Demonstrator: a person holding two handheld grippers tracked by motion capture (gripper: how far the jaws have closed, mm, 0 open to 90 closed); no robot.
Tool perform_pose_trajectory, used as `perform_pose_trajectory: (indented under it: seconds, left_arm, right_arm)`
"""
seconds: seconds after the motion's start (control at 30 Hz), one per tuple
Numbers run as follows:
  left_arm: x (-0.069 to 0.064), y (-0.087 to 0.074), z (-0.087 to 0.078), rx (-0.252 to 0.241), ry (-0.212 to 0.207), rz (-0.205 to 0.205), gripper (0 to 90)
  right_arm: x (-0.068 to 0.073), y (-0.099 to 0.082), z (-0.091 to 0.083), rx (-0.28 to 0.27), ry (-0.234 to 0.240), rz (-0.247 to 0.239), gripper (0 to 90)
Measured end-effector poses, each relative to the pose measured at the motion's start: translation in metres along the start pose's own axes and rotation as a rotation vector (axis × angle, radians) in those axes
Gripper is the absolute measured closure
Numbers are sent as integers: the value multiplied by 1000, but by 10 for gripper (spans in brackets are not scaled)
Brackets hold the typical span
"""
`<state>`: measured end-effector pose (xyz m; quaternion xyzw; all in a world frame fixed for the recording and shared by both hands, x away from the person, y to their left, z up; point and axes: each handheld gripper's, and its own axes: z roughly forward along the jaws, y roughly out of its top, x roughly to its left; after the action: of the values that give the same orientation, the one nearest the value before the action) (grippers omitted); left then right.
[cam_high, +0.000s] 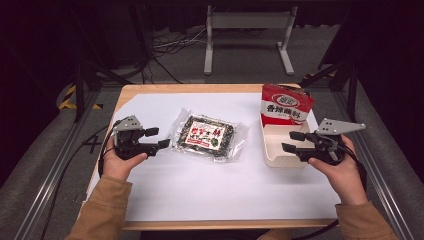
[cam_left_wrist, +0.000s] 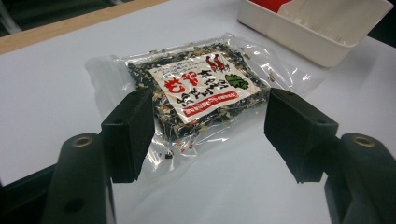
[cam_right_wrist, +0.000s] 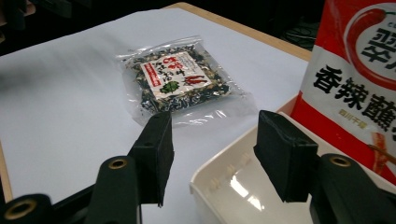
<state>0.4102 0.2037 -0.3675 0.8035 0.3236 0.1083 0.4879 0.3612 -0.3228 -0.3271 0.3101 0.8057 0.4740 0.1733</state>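
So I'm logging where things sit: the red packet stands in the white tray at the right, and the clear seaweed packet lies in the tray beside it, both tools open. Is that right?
Not quite. The seaweed packet lies flat on the white sheet left of the tray, not in it, as the high view shows. The red packet does stand in the tray, and both the left tool and the right tool are open.

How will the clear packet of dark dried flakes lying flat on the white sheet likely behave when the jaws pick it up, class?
The clear packet looks thin and crinkled, so it will probably sag if lifted by one edge. Its loose, flaky filling suggests that it is light. The glossy film may slip between the left gripper's open jaws.
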Motion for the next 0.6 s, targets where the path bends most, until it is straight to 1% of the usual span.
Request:
perform_pose_trajectory:
  seconds: [0.03,0.1,0.17,0.2,0.3,0.43,0.47,0.57,0.6]
  left_arm:
    - [0,0,0,1,2,-6,341]
    - [1,0,1,-2,2,-5,339]
    - [4,-1,3,4,13,-18,330]
    - [4,-1,3,4,13,-18,327]
    - [5,-2,6,16,39,-28,327]
    - [10,-3,11,20,44,-43,326]
    - [11,-3,13,22,44,-49,326]
    - [14,-4,18,36,67,-41,333]
    - [15,-4,20,36,69,-51,333]
  right_arm:
    - [2,-1,1,-5,10,3,462]
    - [6,-3,4,-13,17,-1,458]
    - [9,-6,7,-22,27,0,454]
    - [9,-6,7,-22,27,0,454]
    - [13,-7,11,-14,44,-3,448]
    - [16,-8,13,-13,49,-10,440]
    - [17,-8,14,-12,49,-15,438]
    - [19,-8,16,-7,39,-42,431]
    - [20,-8,17,-6,42,-48,430]
